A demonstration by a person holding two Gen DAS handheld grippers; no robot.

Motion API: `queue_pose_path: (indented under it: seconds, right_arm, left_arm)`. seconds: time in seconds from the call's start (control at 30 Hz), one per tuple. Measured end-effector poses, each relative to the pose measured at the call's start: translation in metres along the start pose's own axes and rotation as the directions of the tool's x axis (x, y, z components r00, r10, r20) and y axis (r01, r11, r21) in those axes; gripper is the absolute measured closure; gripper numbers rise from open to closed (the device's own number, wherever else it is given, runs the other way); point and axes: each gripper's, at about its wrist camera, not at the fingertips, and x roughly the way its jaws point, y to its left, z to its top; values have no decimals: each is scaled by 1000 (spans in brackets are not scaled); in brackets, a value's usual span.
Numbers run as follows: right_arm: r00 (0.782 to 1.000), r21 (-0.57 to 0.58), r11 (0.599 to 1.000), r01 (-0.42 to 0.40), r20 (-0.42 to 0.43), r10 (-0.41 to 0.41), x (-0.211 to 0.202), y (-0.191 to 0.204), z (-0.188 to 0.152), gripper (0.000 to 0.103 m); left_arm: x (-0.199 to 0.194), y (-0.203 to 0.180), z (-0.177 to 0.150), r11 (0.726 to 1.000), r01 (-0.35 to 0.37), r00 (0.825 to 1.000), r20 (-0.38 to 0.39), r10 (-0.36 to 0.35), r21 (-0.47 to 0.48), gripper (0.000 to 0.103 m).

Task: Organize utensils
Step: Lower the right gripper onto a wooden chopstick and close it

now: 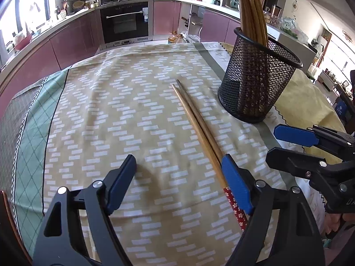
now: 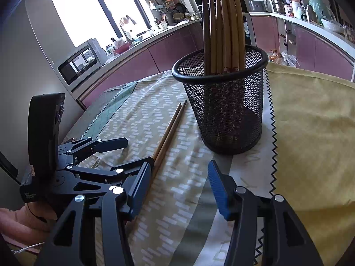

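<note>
Two loose wooden chopsticks (image 1: 195,122) with red flowered ends lie side by side on the patterned cloth. My left gripper (image 1: 179,177) stands open low over their near part. They run just inside its right finger (image 1: 235,184), and the left pad is far from them. A black mesh holder (image 1: 255,84) stands upright to their right, with several chopsticks (image 1: 253,11) in it. In the right wrist view my right gripper (image 2: 179,188) is open over bare cloth, in front of the holder (image 2: 226,110). The loose pair (image 2: 170,128) and the left gripper (image 2: 131,153) lie to its left.
The patterned tablecloth (image 1: 111,110) covers the table, with a green checked border at the left and a yellow cloth (image 2: 310,122) at the right. The right gripper (image 1: 286,146) sits close beside the left. Kitchen counters and an oven (image 1: 124,22) lie beyond the far edge.
</note>
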Motion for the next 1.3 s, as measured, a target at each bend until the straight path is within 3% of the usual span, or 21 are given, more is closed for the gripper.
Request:
queue_pose_path:
  seconds: [0.3, 0.43, 0.73, 1.0, 1.3]
  right_arm:
    - [1000, -28, 1000, 11, -21, -11, 9, 7, 4, 52]
    - [999, -54, 998, 21, -43, -23, 21, 17, 8, 61]
    - [994, -113, 992, 52, -87, -62, 47, 35, 14, 75]
    - [988, -142, 983, 112, -87, -125, 47, 38, 14, 80]
    - [985, -131, 983, 126, -105, -140, 51, 35, 19, 83]
  left_arm:
    - [-7, 11, -4, 999, 7, 1000, 9, -6, -44, 39]
    - [-11, 19, -6, 997, 21, 1000, 13, -20, -76, 48]
    - [-16, 28, -12, 993, 58, 998, 24, -56, -107, 53]
    - [-17, 30, -13, 992, 73, 997, 25, -71, -102, 54]
    - [-12, 32, -4, 989, 115, 993, 13, -115, -94, 53]
